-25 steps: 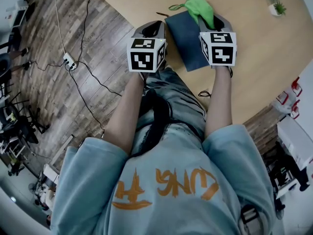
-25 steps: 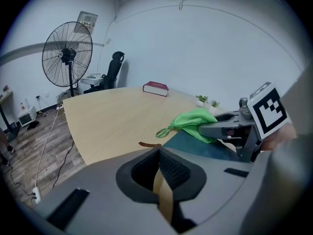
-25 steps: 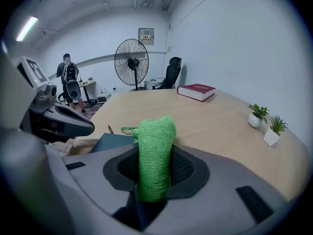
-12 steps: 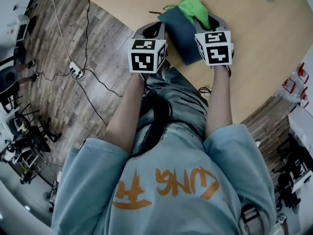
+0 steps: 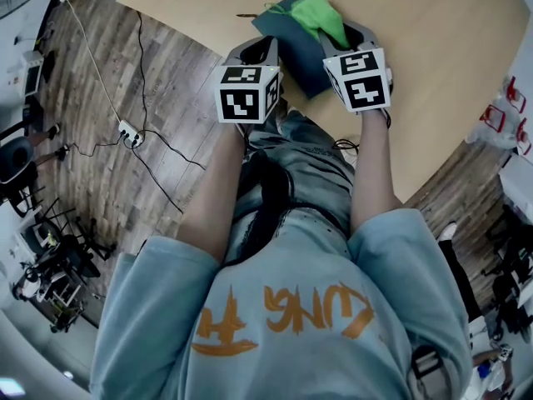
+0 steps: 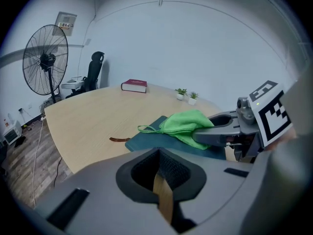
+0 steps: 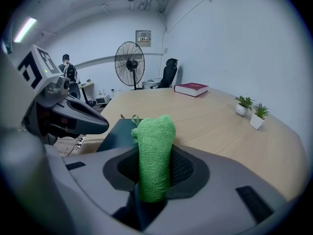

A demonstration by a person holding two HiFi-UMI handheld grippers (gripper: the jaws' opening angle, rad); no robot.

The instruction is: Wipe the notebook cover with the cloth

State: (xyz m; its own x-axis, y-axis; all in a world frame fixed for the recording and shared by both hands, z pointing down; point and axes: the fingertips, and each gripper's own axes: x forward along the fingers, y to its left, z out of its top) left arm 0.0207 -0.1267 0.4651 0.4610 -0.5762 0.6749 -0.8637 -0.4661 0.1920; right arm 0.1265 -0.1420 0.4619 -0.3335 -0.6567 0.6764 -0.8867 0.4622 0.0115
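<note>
The dark teal notebook [image 5: 287,40] lies flat on the wooden table [image 5: 433,65], close to its near edge. The green cloth [image 7: 155,151] is pinched between the jaws of the right gripper [image 5: 350,40]. Its free end drapes onto the far part of the notebook cover. The left gripper [image 5: 258,50] sits at the table's near edge, just beside the notebook's left side. Its jaws are pressed together, with nothing between them.

Compared with one second ago, we note that the grip on the cloth is unchanged and the left gripper keeps its station beside the notebook. The head view has turned: notebook and cloth now sit higher and further left in it, and the two potted plants [image 7: 249,109] have left that view.

A red book [image 6: 134,85] lies well apart, near the table's far edge. A small dark strip [image 6: 119,139] lies on the table just left of the notebook.
</note>
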